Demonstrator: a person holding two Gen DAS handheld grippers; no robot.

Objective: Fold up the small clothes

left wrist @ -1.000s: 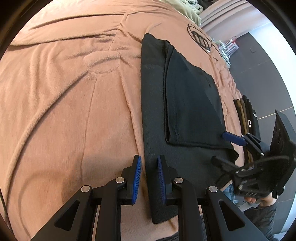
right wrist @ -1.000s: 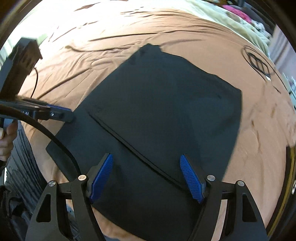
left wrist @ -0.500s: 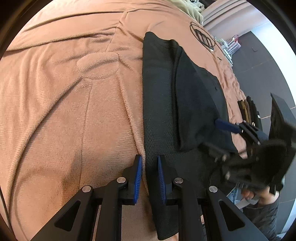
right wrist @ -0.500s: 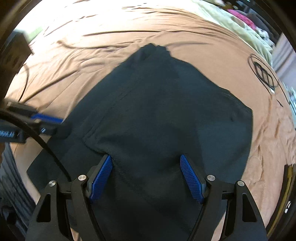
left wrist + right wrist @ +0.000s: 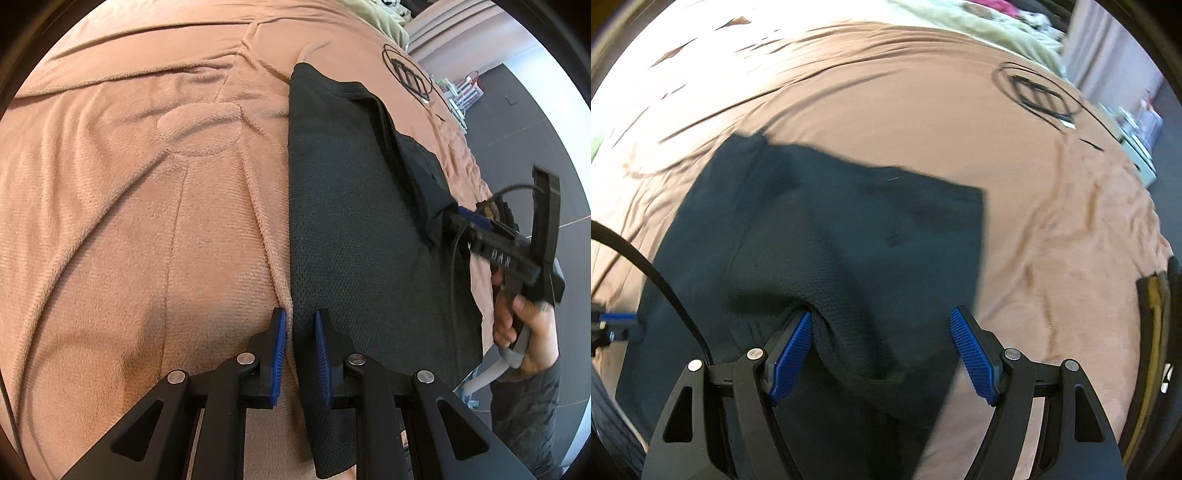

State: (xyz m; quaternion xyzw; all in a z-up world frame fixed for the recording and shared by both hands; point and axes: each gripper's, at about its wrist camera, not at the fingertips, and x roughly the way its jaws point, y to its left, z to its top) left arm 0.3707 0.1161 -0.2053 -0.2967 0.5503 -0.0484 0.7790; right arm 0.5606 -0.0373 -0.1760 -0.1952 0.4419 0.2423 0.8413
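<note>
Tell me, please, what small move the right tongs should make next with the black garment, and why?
Probably close the right tongs on the raised fold of the black garment. Their jaws stand wide with bunched fabric between them, one pad already against it, while the left tongs sit nearly closed at the garment's other edge on the brown blanket.

— What fills the room?

— A bed under a tan blanket (image 5: 147,221), creased, with a black round emblem (image 5: 408,75) stitched toward one o'clock.

— And past it?

— A pale green cover (image 5: 979,26) bunched at twelve o'clock, bright light washing the blanket at eleven. Dark grey floor tiles (image 5: 524,122) at two o'clock, below a pale wall (image 5: 454,40).
</note>
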